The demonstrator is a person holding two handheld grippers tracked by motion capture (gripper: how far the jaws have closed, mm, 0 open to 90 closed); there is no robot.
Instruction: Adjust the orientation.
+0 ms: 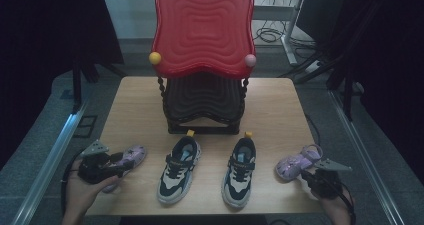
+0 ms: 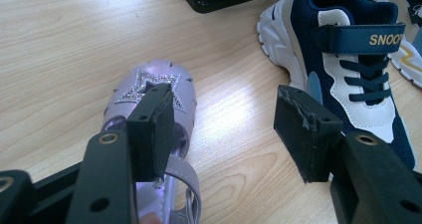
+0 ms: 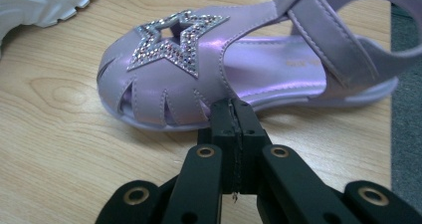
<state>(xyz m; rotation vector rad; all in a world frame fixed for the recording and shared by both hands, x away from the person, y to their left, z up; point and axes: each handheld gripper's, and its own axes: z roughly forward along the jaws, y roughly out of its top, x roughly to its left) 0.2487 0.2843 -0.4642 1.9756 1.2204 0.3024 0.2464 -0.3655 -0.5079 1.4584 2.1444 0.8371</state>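
A purple sandal with a glitter star [image 1: 131,155] lies at the table's front left. My left gripper [image 1: 117,166] hovers over its heel end. In the left gripper view the jaws [image 2: 224,119] stand open, the left pad [image 2: 152,129] above the sandal's [image 2: 149,79] strap and the right pad over bare wood. The matching sandal [image 1: 297,162] lies at the front right. My right gripper [image 1: 306,174] is beside it. In the right gripper view its jaws [image 3: 233,119] are shut with nothing between them, their tips at the side of the sandal's [image 3: 174,74] sole.
Two navy and white sneakers [image 1: 179,169] [image 1: 240,171] stand between the sandals; one [image 2: 348,69] is close to my left gripper's right pad. A rack with a red top shelf [image 1: 202,27] and a black lower shelf [image 1: 202,102] stands behind. The table's right edge [image 3: 393,109] is near.
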